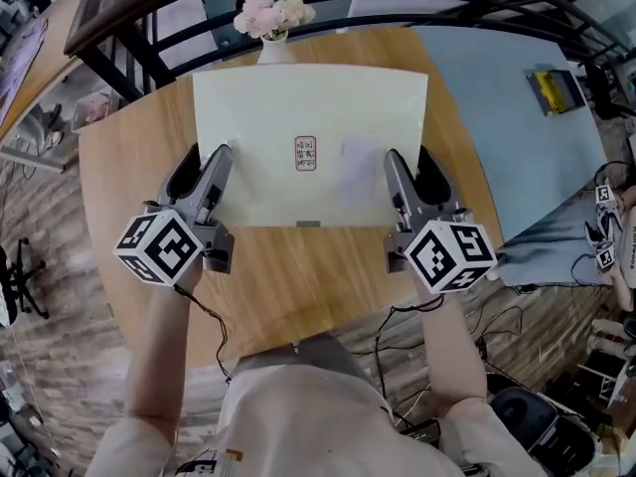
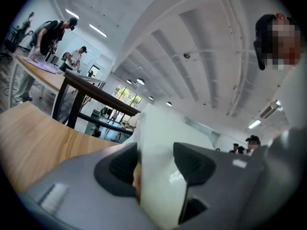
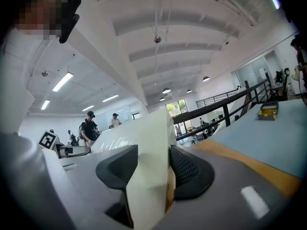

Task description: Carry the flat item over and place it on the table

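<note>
A pale flat board (image 1: pixel 310 147) with a small red label lies over the middle of the round wooden table (image 1: pixel 288 286). My left gripper (image 1: pixel 217 157) is shut on the board's left edge and my right gripper (image 1: pixel 394 163) is shut on its right edge. In the left gripper view the white board (image 2: pixel 160 176) stands pinched between the dark pads (image 2: pixel 192 163). In the right gripper view the board (image 3: pixel 148 176) fills the gap between both pads (image 3: pixel 189 171). Whether the board rests on the tabletop or hangs just above it cannot be told.
A white vase of pink flowers (image 1: pixel 272 20) stands at the table's far edge, just beyond the board. A dark railing (image 1: pixel 149 28) curves behind the table. A pale blue surface (image 1: pixel 517 117) with a yellow item (image 1: pixel 555 89) lies to the right. Cables trail on the floor at right.
</note>
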{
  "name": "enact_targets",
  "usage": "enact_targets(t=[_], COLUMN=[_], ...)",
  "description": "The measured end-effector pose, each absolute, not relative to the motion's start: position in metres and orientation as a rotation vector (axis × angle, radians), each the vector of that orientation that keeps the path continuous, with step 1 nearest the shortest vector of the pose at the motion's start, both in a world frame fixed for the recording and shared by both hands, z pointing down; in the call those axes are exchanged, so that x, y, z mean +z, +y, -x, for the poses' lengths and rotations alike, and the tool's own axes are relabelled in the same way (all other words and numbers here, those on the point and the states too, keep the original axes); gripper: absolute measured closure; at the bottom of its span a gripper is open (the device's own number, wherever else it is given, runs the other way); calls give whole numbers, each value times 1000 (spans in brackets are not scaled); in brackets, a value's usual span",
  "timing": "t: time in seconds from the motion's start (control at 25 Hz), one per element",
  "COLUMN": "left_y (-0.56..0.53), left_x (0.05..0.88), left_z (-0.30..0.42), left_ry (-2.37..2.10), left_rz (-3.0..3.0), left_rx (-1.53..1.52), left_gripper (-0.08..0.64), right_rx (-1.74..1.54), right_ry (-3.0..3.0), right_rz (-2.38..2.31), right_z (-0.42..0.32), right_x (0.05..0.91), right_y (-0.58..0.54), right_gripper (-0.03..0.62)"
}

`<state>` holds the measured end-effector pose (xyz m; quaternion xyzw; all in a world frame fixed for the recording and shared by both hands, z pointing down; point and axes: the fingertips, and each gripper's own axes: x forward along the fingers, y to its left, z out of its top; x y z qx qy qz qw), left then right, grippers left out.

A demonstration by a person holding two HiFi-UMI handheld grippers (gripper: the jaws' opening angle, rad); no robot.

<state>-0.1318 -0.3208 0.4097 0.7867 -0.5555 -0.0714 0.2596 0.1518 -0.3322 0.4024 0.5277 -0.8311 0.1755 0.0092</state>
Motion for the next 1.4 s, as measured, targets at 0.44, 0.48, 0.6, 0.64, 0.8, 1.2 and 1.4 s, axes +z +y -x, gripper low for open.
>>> enact_targets(t=[0.44,0.48,0.6,0.64,0.8,1.2,1.4], left_y=[-362,-365,-372,-375,-382,-394,-396], left_x=[498,504,521,527,554,616,637], left_z=[119,117,111,110,108,89,87], left_ry=[-1444,-1440,-1415,-1406,-1391,-1358,-1352], left_rz=[-2045,-2043,-2040,-2036,-2003,-1923,-1893], left_rx=[-45,-31,-11,-4,42,128,163], left_gripper=[337,337,337,337,337,334,333], right_rx=[758,776,818,833,877,977,992], right_ry=[-2459,-2446,-2419,-2412,-2366,-2256,-2209], right_rz=[-1657,-1659,-1673,-1676,-1677,-1676,-1683], right_z=[-165,-167,-174,-175,-177,-195,-196], right_x=[495,502,518,524,552,610,630], right_y=[-363,-364,-367,-368,-373,-382,-383], right_gripper=[382,382,382,382,382,382,382])
